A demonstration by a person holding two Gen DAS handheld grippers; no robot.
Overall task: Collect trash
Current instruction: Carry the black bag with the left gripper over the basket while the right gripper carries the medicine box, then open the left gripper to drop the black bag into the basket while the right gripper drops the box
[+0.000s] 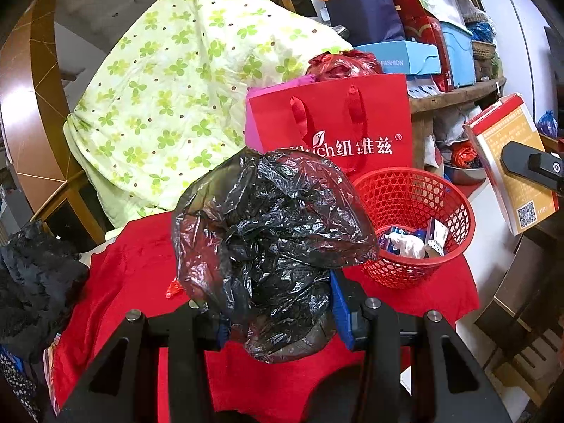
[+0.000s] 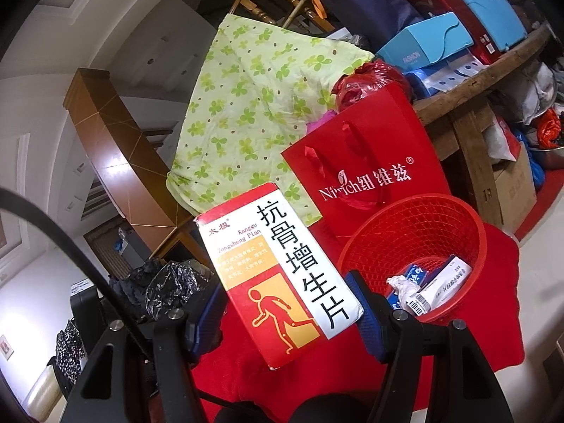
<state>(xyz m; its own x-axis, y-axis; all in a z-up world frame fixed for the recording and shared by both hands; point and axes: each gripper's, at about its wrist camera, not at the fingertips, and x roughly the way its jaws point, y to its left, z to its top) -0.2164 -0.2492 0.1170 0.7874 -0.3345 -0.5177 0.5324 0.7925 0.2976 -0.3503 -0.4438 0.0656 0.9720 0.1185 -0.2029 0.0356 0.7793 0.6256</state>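
Observation:
My left gripper (image 1: pixel 278 320) is shut on a crumpled black plastic bag (image 1: pixel 271 236) and holds it above the red cloth (image 1: pixel 134 268), left of the red mesh basket (image 1: pixel 416 218). My right gripper (image 2: pixel 292 313) is shut on a red, white and orange medicine box (image 2: pixel 282 268) and holds it left of the basket (image 2: pixel 419 239). The basket holds small boxes and crumpled white paper (image 2: pixel 419 285). The box and right gripper also show at the right edge of the left wrist view (image 1: pixel 511 162). The black bag shows in the right wrist view (image 2: pixel 172 289).
A red paper gift bag (image 1: pixel 338 123) stands behind the basket. A green clover-print quilt (image 1: pixel 183 81) leans at the back left. A wooden table (image 1: pixel 454 95) piled with boxes stands at the back right. Dark clothing (image 1: pixel 31 282) lies at the left.

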